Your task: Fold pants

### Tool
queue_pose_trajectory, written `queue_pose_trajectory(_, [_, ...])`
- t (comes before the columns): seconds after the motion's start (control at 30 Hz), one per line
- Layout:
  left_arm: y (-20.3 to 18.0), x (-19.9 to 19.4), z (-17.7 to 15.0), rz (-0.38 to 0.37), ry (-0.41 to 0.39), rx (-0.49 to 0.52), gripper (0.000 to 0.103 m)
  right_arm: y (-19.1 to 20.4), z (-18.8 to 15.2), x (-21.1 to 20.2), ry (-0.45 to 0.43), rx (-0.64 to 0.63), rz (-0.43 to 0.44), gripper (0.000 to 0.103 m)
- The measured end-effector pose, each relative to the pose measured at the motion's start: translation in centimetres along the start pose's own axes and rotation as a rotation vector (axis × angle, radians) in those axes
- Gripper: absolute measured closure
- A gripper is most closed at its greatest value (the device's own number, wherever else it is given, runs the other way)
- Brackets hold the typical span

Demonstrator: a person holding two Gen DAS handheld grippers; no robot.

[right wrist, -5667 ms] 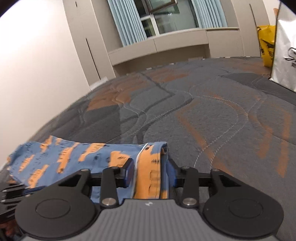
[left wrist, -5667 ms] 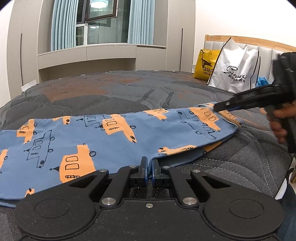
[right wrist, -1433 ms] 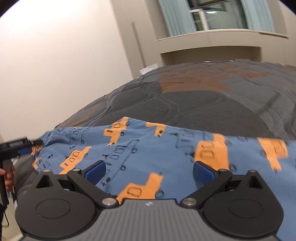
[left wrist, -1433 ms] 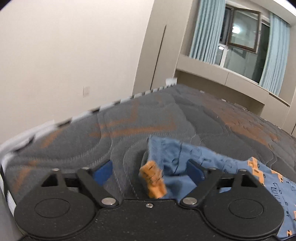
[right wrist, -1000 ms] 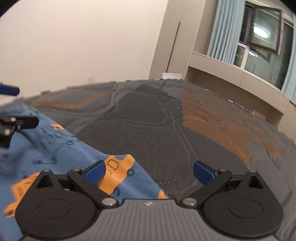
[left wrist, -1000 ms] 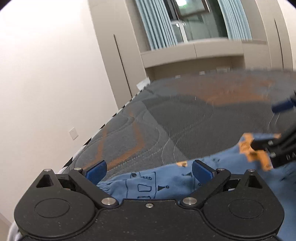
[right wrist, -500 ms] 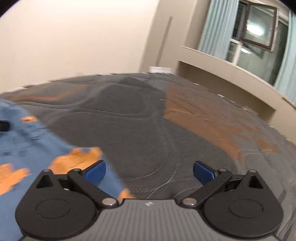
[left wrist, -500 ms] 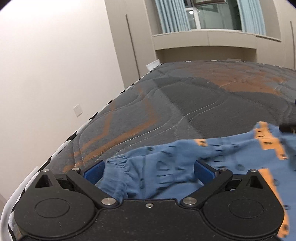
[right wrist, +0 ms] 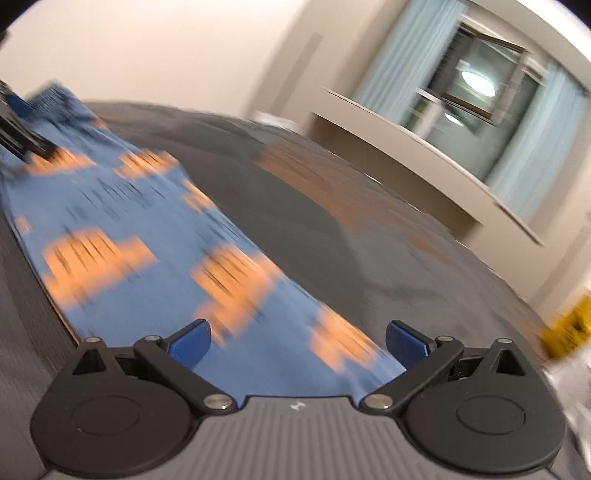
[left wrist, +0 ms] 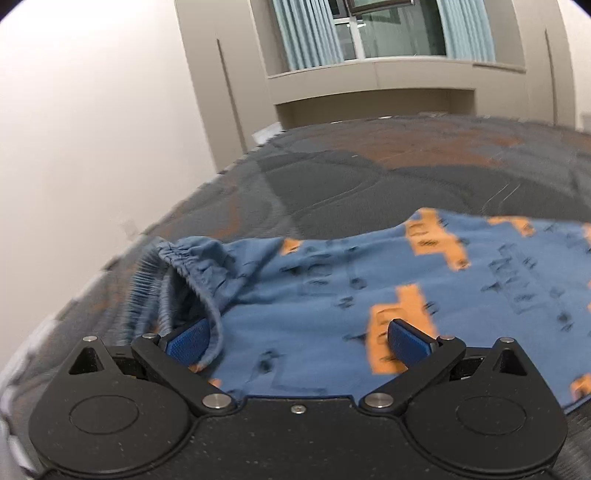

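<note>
On the grey quilted mattress, blue orange-patterned pants lie between the spread fingers of left gripper and right gripper.

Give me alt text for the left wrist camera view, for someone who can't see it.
The open left gripper hovers over blue pants printed with orange vehicles, lying on a grey quilted bed. The gathered elastic waistband sits beside its left finger; a curtained window is behind.
</note>
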State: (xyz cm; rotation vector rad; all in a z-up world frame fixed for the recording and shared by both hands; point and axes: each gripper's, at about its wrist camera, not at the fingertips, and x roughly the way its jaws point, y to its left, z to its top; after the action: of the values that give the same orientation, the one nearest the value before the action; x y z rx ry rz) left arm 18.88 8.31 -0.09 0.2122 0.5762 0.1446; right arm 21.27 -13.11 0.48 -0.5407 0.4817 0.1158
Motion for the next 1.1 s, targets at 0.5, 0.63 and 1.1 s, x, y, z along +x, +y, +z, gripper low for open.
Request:
queue_pose_trajectory(0.5, [4.2,0.3,1.6,0.413,0.065,-0.066,0.001,-12.4,-12.1,-8.3,-0.020,0.623,-0.160,0.000])
queue_pose_trajectory(0.63, [2.3,-1.2,2.3,0.336,0.027,-0.090,0.001,-13.6,-14.1,-9.6,-0.044,0.747,-0.040,0.000])
queue_pose_trajectory(1.1, [-17.9,-2.3,8.5,-0.363,-0.063,0.042,0.001,-15.9,-16.9,-9.0,-0.092,1.089,0.309,0.000])
